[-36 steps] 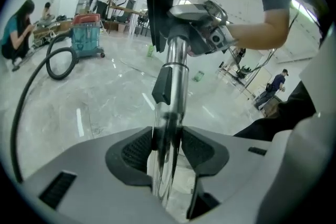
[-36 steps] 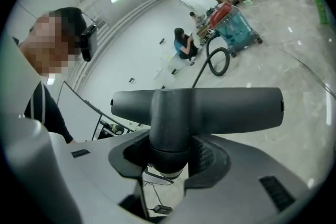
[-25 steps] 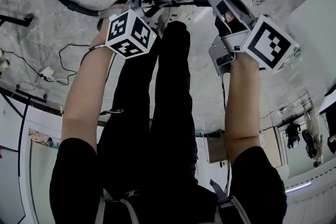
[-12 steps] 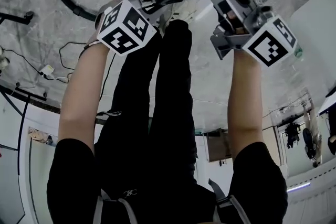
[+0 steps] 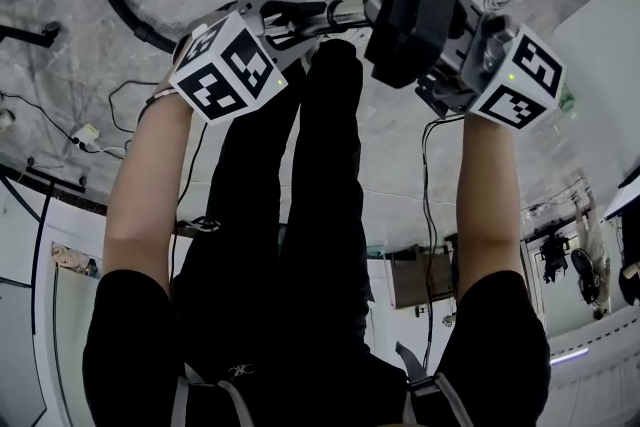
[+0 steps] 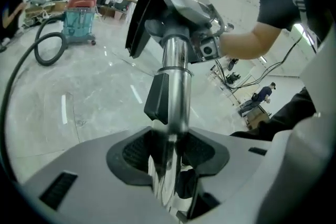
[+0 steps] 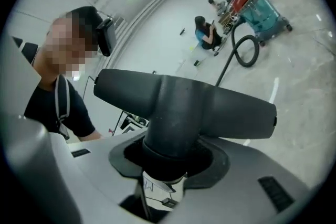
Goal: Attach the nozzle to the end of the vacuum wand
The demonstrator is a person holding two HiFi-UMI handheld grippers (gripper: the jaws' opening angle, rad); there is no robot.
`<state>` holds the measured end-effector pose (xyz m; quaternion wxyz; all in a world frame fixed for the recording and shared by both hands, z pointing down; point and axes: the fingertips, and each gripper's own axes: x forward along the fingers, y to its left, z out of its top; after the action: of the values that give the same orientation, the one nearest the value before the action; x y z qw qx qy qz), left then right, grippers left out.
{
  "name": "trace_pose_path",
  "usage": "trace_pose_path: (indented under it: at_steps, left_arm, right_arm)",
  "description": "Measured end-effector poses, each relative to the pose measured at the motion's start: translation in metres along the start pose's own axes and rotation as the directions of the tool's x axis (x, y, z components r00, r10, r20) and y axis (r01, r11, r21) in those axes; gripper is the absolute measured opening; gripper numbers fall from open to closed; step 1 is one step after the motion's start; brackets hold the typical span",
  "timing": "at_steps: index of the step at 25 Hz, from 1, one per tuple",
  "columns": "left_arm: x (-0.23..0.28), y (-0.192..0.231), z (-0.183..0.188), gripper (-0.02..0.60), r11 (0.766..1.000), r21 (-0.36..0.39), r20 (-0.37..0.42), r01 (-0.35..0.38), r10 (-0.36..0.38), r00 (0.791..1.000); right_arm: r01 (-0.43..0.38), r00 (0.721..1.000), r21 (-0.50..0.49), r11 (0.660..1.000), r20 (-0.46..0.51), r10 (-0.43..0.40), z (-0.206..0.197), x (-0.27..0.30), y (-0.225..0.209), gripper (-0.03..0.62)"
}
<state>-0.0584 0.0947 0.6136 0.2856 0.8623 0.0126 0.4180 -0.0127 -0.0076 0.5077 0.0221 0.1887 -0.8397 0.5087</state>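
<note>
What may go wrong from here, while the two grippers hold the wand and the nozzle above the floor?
1. The right gripper holds the nozzle only by its neck; the wide head may twist out of line with the wand.
2. The left gripper clamps the smooth metal wand, which may slide through the jaws under a push.

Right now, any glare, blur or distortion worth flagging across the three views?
Head view: sharp, edges bowed, nozzle nearly featureless black. Left gripper view: heavy fisheye, dark corners, bright streaks on the wand, its near end soft. Right gripper view: nozzle crisp, background curved, corners black.
</note>
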Motion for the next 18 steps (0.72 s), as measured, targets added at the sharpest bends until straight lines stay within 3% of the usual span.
trace_pose_path:
  at_steps: [1, 3, 5, 7, 8, 9, 10, 11, 13, 14, 16, 18]
  left_arm:
    - [0.001, 0.004, 0.000, 0.173, 1.000, -0.024, 0.015, -0.009, 0.009, 1.000]
    - [0.006, 0.016, 0.001, 0.178, 0.996, -0.072, 0.032, -0.053, 0.055, 0.998]
    - [0.014, 0.024, 0.002, 0.184, 0.989, -0.100, 0.020, -0.108, 0.111, 0.994]
    - [0.024, 0.026, -0.001, 0.187, 0.983, -0.109, -0.017, -0.149, 0.148, 0.989]
    - [0.026, 0.026, -0.003, 0.189, 0.981, -0.112, -0.033, -0.157, 0.154, 0.987]
    - [0.026, 0.026, -0.004, 0.190, 0.981, -0.116, -0.039, -0.157, 0.153, 0.987]
    - [0.023, 0.025, -0.005, 0.192, 0.981, -0.122, -0.037, -0.151, 0.147, 0.988]
    - [0.020, 0.024, -0.005, 0.195, 0.982, -0.127, -0.030, -0.142, 0.139, 0.990]
    - [0.017, 0.022, -0.006, 0.195, 0.984, -0.124, -0.023, -0.125, 0.123, 0.992]
    - [0.018, 0.021, -0.008, 0.193, 0.986, -0.117, -0.027, -0.119, 0.117, 0.993]
    - [0.022, 0.023, -0.008, 0.193, 0.987, -0.109, -0.033, -0.119, 0.116, 0.993]
    - [0.030, 0.029, -0.002, 0.193, 0.983, -0.110, -0.010, -0.145, 0.145, 0.989]
  right_arm:
    - [0.030, 0.999, 0.022, 0.999, 0.012, -0.030, 0.001, 0.001, -0.009, 0.178]
    - [0.187, 0.975, 0.117, 0.975, 0.101, -0.199, 0.006, -0.002, -0.033, 0.177]
    - [0.377, 0.891, 0.249, 0.892, 0.165, -0.423, 0.005, -0.010, -0.055, 0.176]
    - [0.536, 0.782, 0.336, 0.774, 0.148, -0.606, -0.004, -0.018, -0.069, 0.174]
    - [0.579, 0.748, 0.341, 0.741, 0.139, -0.649, -0.007, -0.017, -0.069, 0.172]
    - [0.588, 0.743, 0.323, 0.741, 0.146, -0.653, -0.007, -0.015, -0.066, 0.172]
    - [0.565, 0.766, 0.288, 0.773, 0.165, -0.621, -0.006, -0.010, -0.061, 0.172]
    - [0.513, 0.808, 0.243, 0.823, 0.187, -0.559, -0.004, -0.005, -0.054, 0.170]
    - [0.364, 0.894, 0.165, 0.917, 0.214, -0.393, -0.005, 0.005, -0.042, 0.170]
    - [0.303, 0.920, 0.138, 0.943, 0.214, -0.327, -0.007, 0.008, -0.040, 0.170]
    - [0.262, 0.939, 0.111, 0.959, 0.201, -0.280, -0.011, 0.011, -0.045, 0.170]
    - [0.288, 0.932, 0.117, 0.950, 0.195, -0.307, -0.012, 0.009, -0.058, 0.170]
